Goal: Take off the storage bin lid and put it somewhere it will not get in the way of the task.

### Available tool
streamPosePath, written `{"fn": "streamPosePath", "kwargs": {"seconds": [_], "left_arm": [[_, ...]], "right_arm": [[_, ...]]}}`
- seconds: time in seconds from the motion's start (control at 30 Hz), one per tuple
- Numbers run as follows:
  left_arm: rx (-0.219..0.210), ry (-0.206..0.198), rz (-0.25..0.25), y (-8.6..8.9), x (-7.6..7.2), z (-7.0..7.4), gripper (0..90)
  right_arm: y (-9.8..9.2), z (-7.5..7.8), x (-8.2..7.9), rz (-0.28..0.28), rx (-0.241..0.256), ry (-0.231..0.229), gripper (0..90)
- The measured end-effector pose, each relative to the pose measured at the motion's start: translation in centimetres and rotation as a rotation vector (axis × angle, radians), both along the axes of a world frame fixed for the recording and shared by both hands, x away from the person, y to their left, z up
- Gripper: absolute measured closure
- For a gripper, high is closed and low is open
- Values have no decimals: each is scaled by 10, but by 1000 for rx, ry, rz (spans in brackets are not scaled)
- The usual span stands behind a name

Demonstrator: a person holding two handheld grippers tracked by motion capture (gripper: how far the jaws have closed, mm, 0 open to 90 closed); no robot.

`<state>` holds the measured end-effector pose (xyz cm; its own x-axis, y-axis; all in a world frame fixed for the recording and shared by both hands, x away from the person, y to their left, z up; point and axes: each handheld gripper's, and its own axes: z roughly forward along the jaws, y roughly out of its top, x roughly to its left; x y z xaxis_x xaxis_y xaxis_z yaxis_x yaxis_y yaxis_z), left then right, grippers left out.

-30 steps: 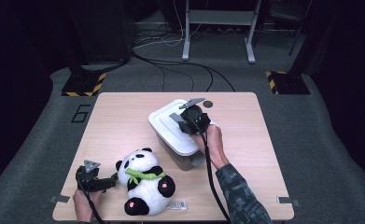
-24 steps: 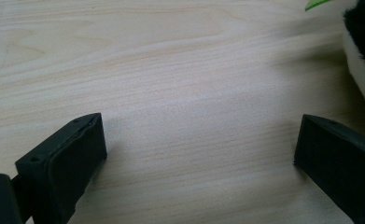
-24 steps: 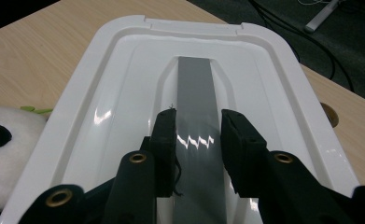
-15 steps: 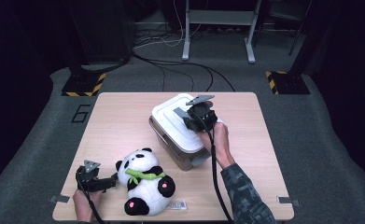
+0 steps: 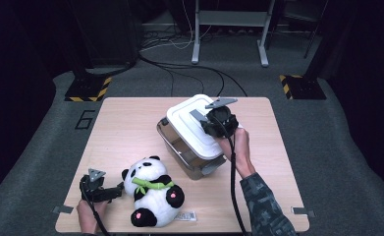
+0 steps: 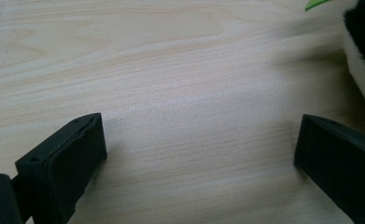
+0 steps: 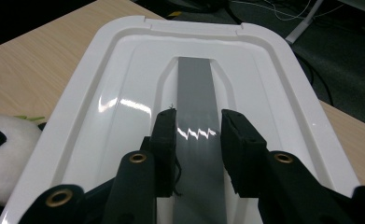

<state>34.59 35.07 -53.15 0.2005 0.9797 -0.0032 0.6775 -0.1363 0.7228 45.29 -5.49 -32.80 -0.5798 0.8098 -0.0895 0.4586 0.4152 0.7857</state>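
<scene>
We are seeing a white lid (image 5: 198, 129) with a grey tape strip (image 7: 196, 126) lying askew atop the clear storage box (image 5: 179, 150), mid-table.

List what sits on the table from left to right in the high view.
left gripper → panda plush → clear storage box with white lid → right gripper, jaws on the lid's grey strip.

The high view looks forward and down from above the person's side onto the whole desk (image 5: 130, 128). The left gripper view sits close over bare wood beside the panda (image 6: 364, 56), while the right gripper view looks closely along its jaws at the white lid (image 7: 124, 93), which the high view shares.
</scene>
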Motion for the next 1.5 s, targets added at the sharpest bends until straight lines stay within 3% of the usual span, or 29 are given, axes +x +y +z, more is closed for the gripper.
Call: {"fn": "streamPosePath", "kwargs": {"seconds": [0.7,1.1,1.5], "left_arm": [[-3,-2,2,0,0,0,20],[-3,-3,3,0,0,0,20],[-3,-3,3,0,0,0,20]], "right_arm": [[-46,8,-7,-65,1,-32,664],[-80,7,-10,-143,23,-34,664],[-124,-5,-13,-244,48,-28,665]]}}
